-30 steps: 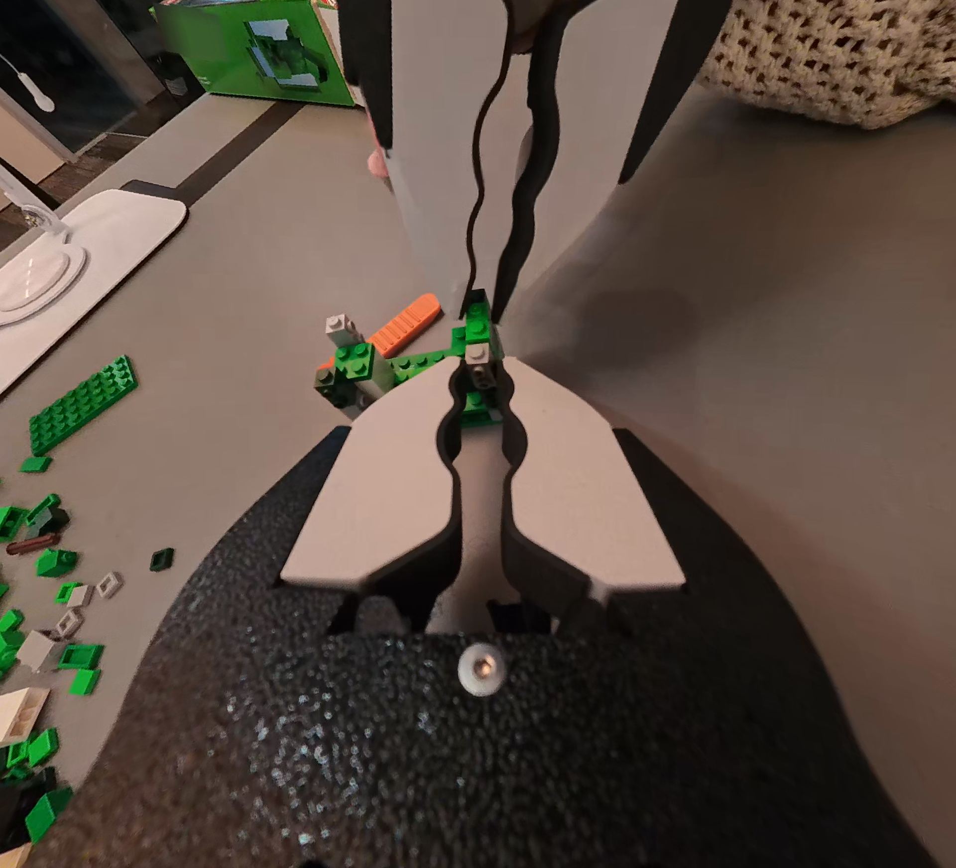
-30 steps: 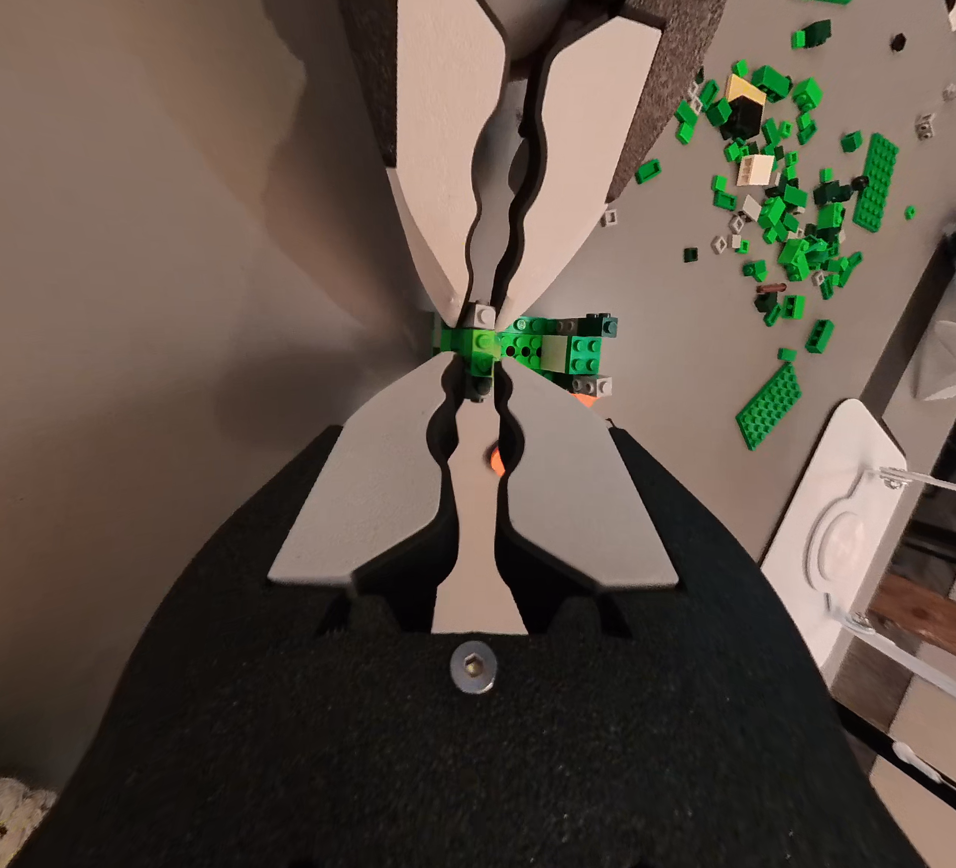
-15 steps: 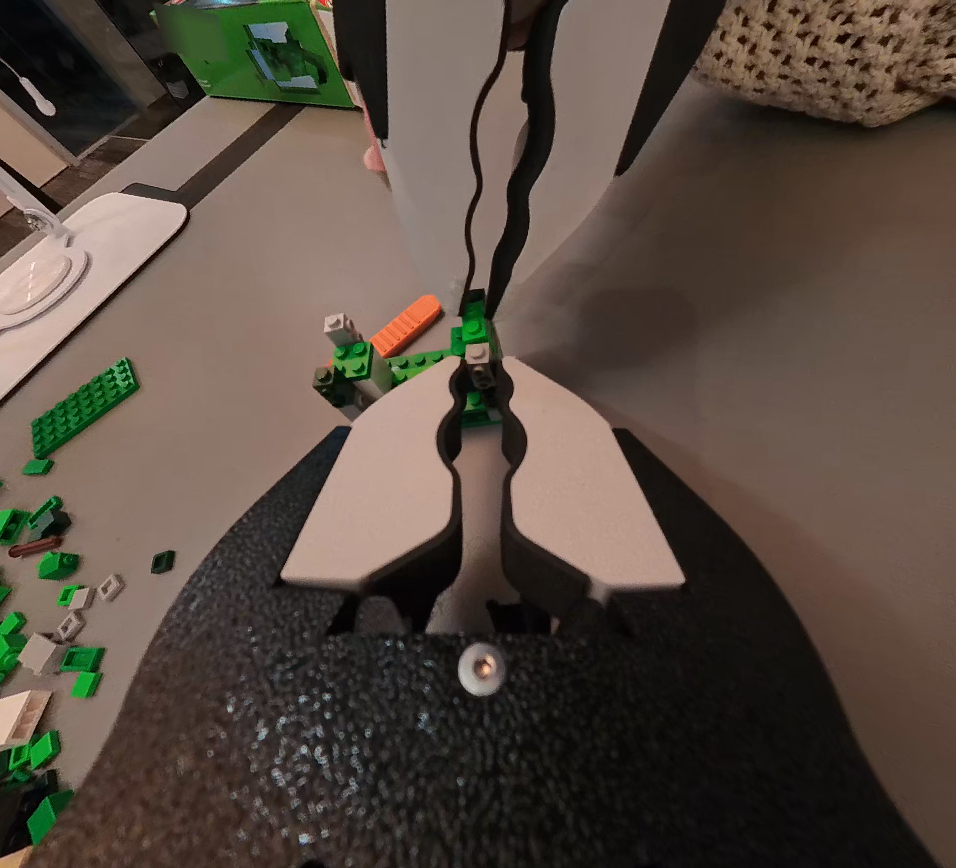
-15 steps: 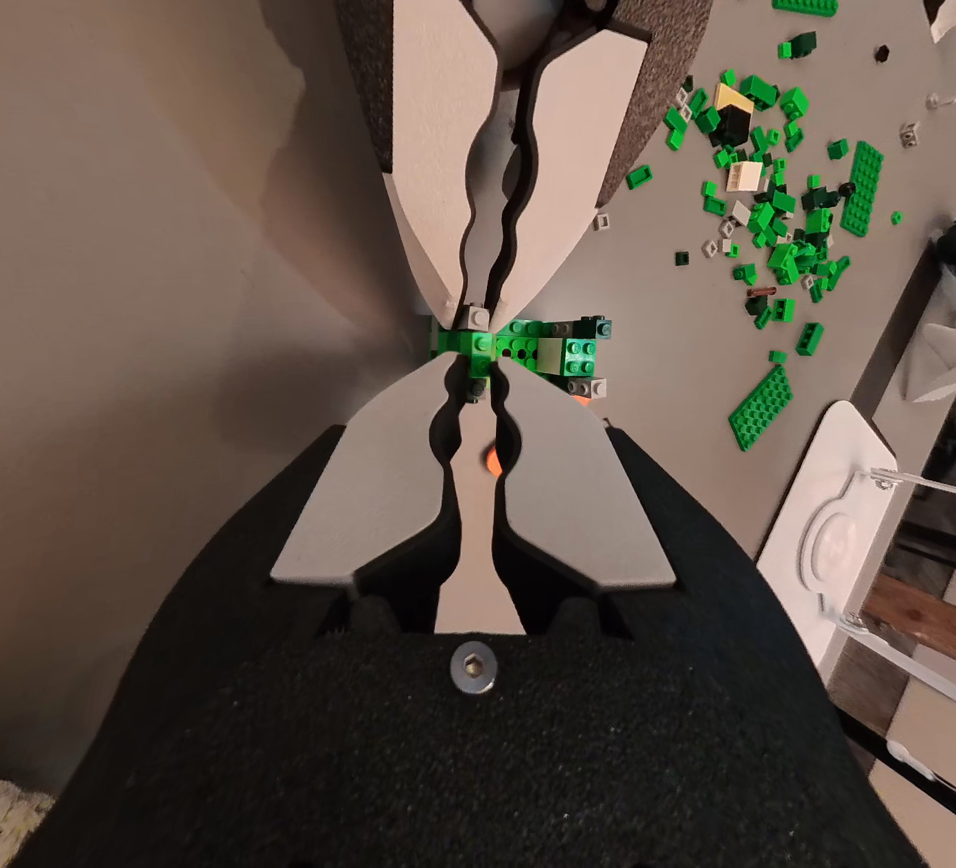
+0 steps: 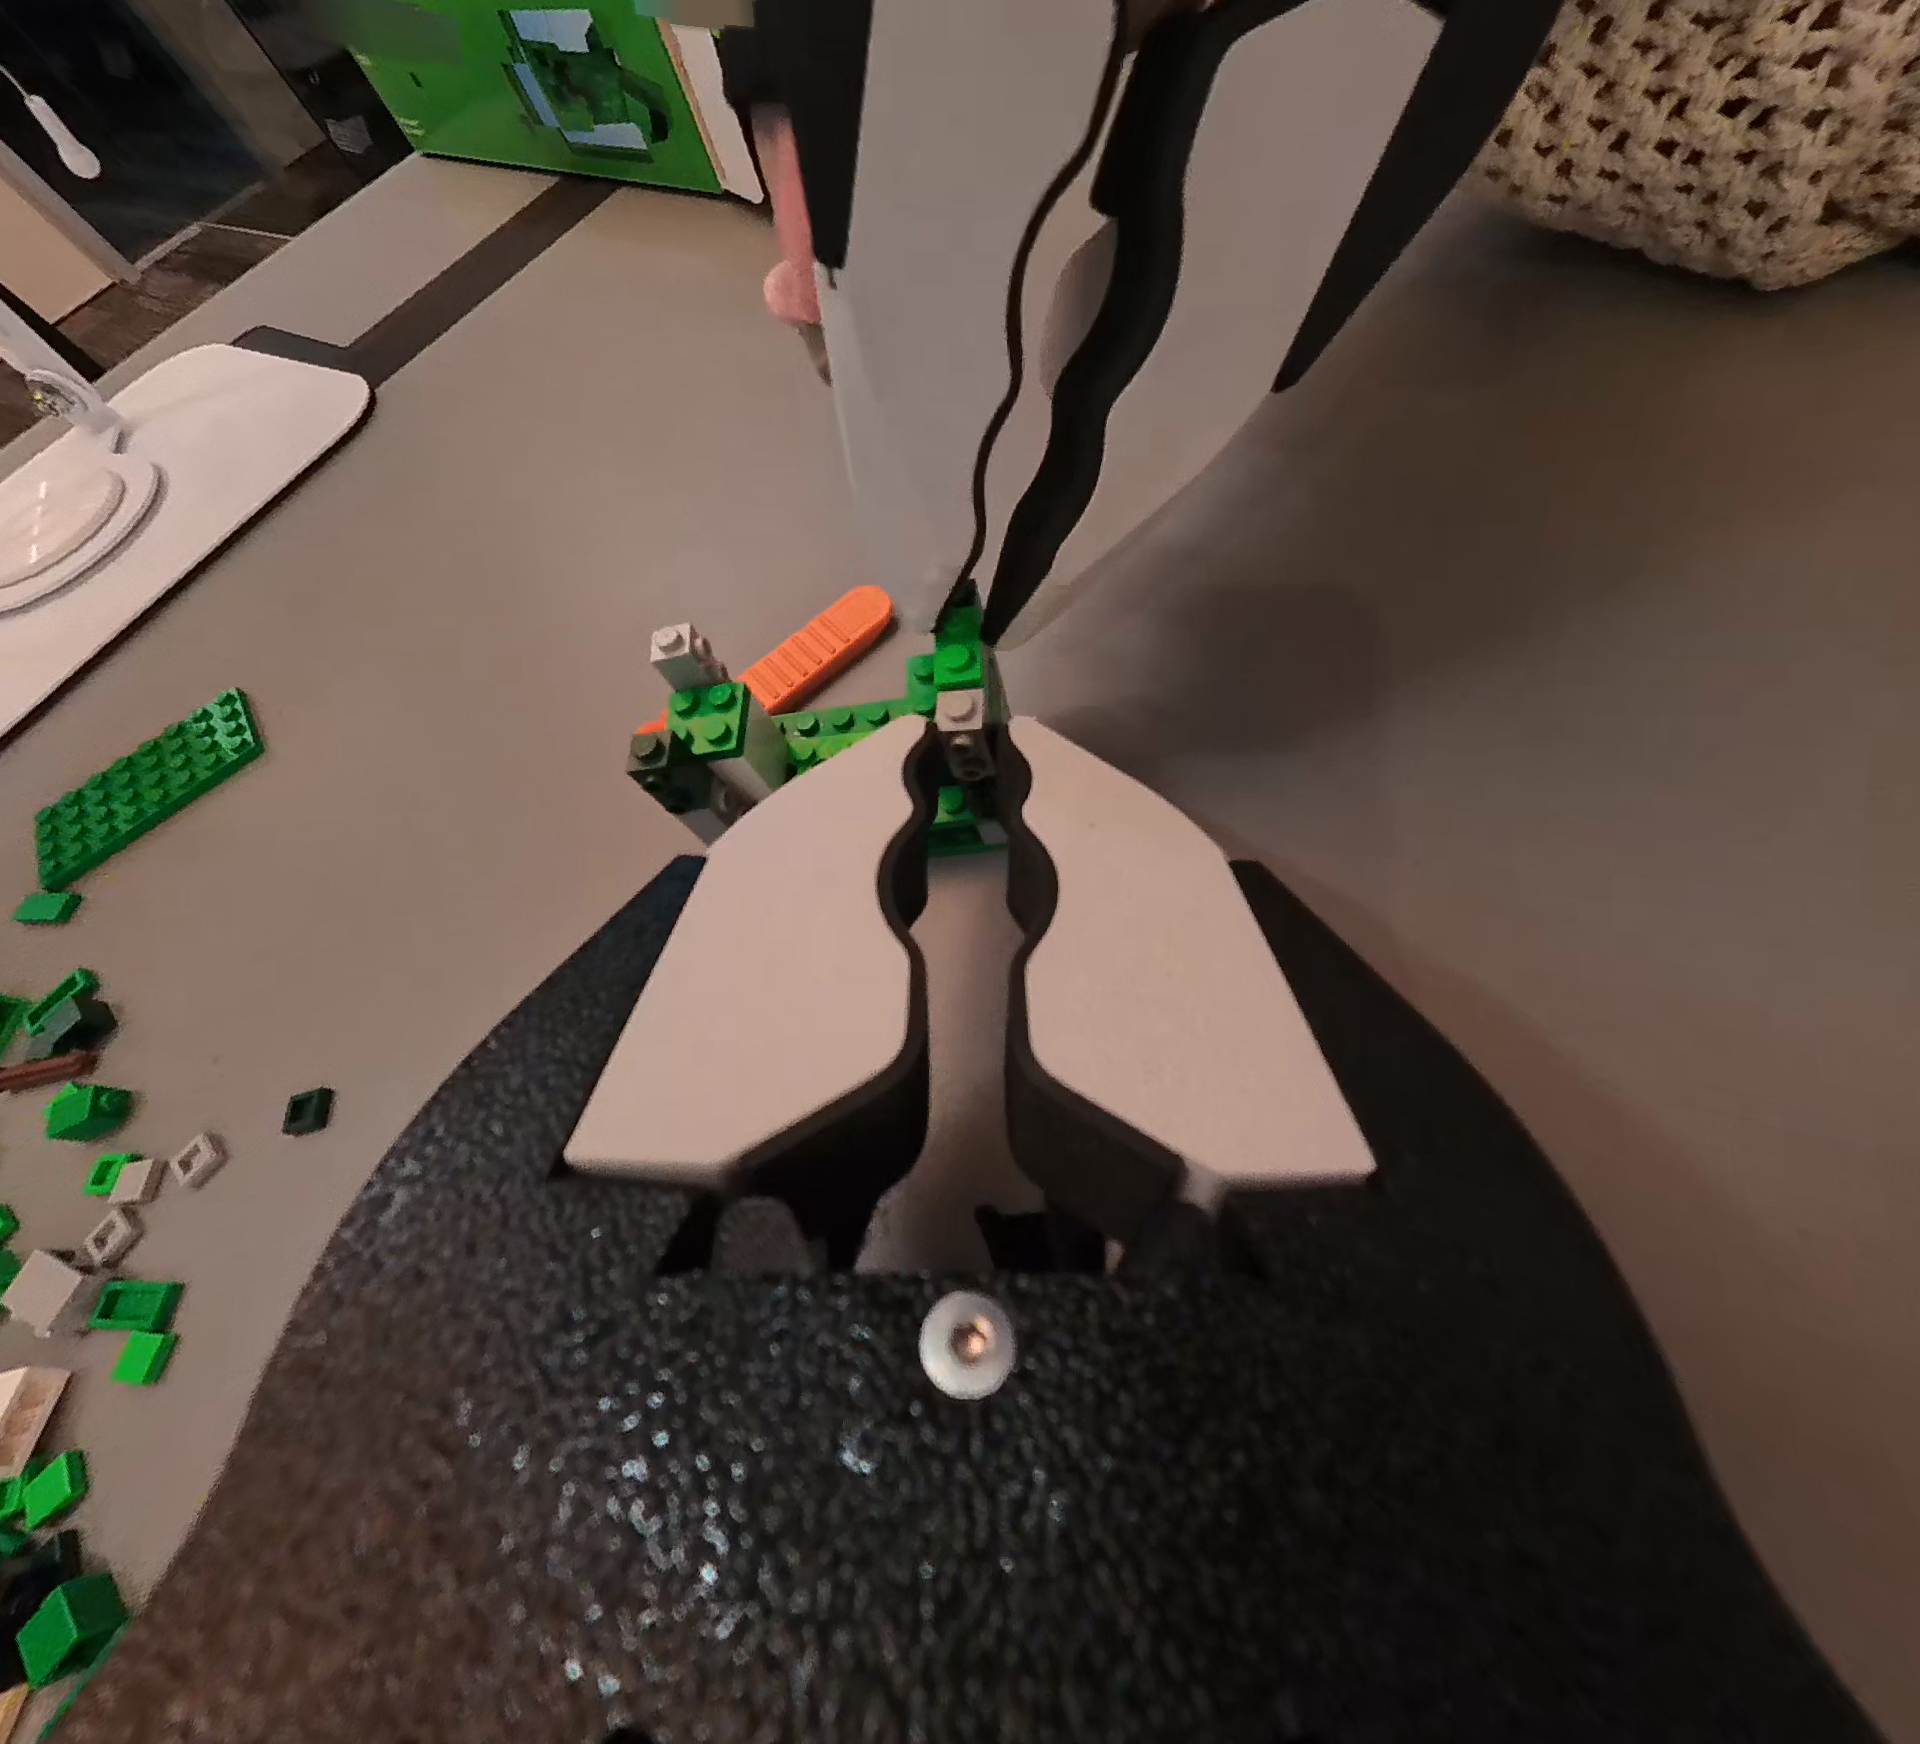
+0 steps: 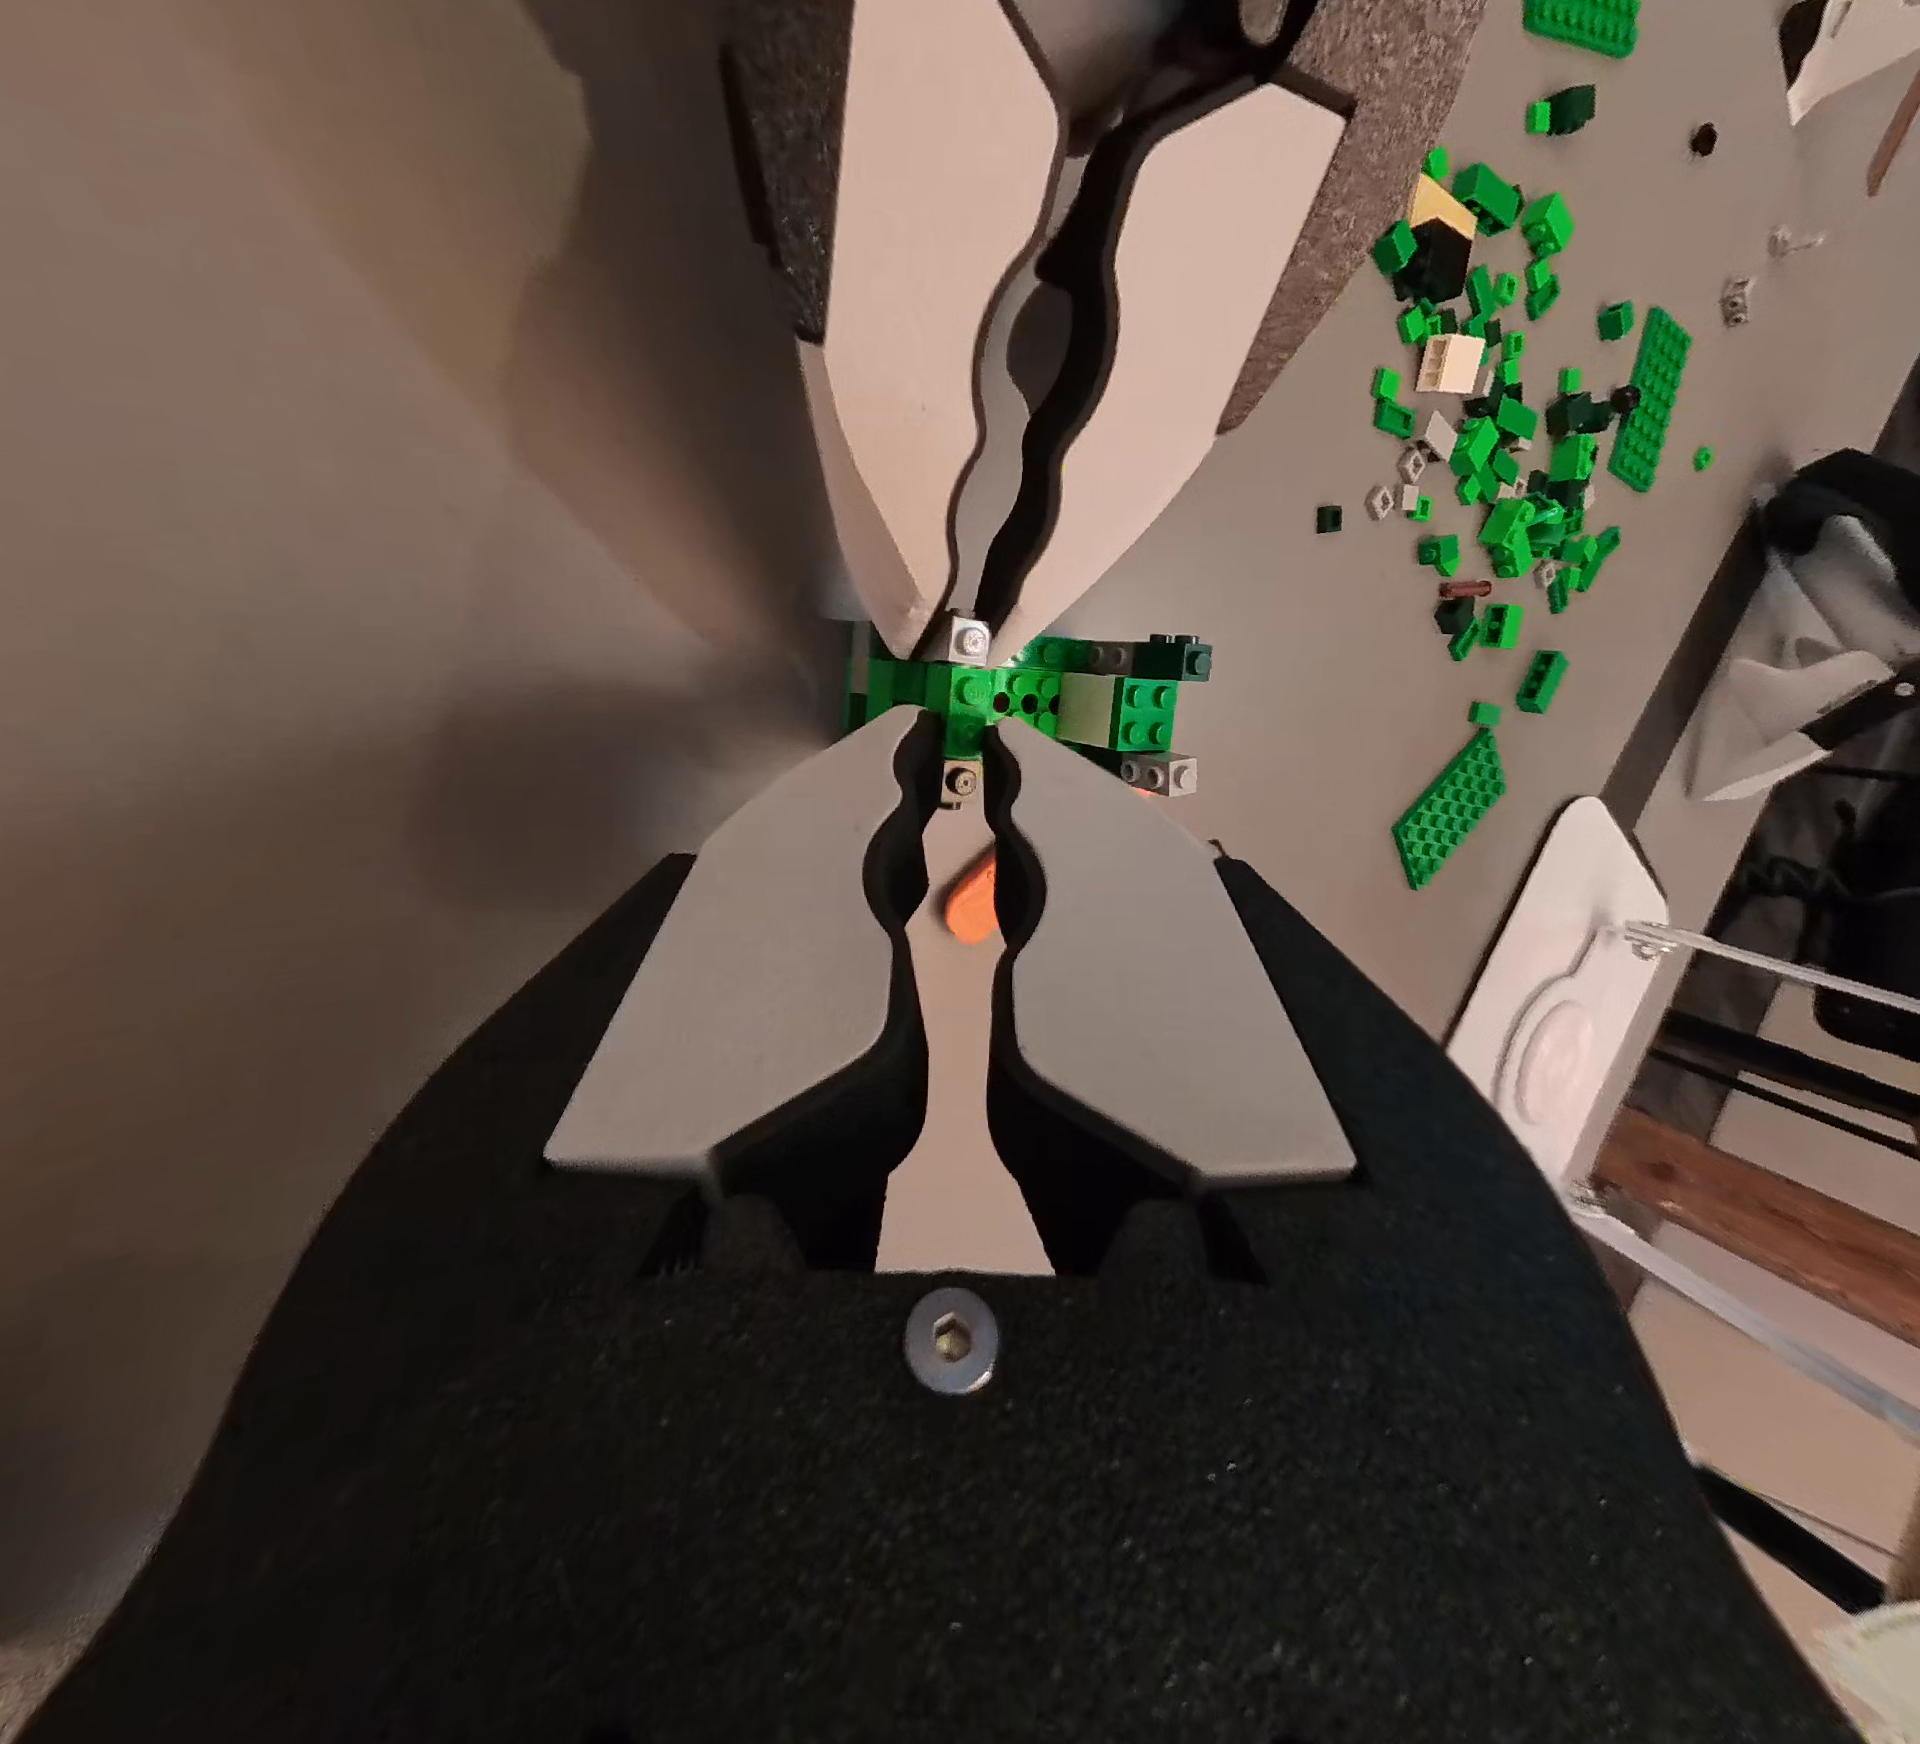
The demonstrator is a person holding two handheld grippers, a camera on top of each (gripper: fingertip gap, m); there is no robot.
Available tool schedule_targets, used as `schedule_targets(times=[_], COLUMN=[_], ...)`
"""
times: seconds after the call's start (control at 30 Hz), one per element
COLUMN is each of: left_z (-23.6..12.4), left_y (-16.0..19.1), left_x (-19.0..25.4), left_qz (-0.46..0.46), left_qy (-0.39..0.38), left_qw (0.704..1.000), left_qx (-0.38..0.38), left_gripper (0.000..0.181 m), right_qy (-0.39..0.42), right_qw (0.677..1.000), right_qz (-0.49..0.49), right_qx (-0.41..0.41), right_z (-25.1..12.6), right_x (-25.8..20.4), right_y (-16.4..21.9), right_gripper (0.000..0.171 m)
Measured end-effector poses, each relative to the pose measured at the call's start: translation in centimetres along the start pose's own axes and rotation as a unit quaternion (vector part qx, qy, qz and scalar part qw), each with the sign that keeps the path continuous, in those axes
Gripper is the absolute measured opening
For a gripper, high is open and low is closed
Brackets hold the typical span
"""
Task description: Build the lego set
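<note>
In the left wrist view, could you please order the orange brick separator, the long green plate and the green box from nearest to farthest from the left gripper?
Measured from the left gripper, shut on the lego build:
1. Orange brick separator: just beyond the build, slightly left.
2. Long green plate: flat on the table, far left.
3. Green box: at the table's far edge, upper left.

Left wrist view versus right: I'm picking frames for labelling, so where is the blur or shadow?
Left wrist view: the right gripper is motion-smeared along its edge, while the lego build stays sharp. Right wrist view: soft shadows fall across the table; the loose bricks are slightly soft.
</note>
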State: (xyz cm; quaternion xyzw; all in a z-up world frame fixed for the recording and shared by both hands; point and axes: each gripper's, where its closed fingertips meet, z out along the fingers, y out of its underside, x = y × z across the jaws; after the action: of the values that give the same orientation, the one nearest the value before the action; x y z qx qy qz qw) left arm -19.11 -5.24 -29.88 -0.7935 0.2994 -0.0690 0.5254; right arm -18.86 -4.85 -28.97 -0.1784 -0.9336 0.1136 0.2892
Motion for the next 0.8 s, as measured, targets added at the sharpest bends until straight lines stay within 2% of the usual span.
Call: schedule_targets(times=[0.27,0.6,0.8], left_z=[0.00,0.02,0.03], left_y=[0.06,0.08,0.09], left_x=[-0.14,-0.21,-0.20], left_qz=[-0.007,-0.011,-0.009], left_qy=[-0.001,0.000,0.000], left_qw=[1.000,1.000,1.000], left_qx=[-0.001,0.000,0.000], left_gripper=[0.009,0.009,0.009], right_qy=[0.035,0.060,0.066], right_qw=[0.998,0.997,0.996], right_qz=[-0.010,-0.015,-0.029], right_qx=[-0.043,-0.042,-0.051], right_z=[0.12,0.19,0.38], right_x=[0.15,0.25,0.17], right_y=[0.10,0.08,0.24], right_gripper=[0.007,0.008,0.015])
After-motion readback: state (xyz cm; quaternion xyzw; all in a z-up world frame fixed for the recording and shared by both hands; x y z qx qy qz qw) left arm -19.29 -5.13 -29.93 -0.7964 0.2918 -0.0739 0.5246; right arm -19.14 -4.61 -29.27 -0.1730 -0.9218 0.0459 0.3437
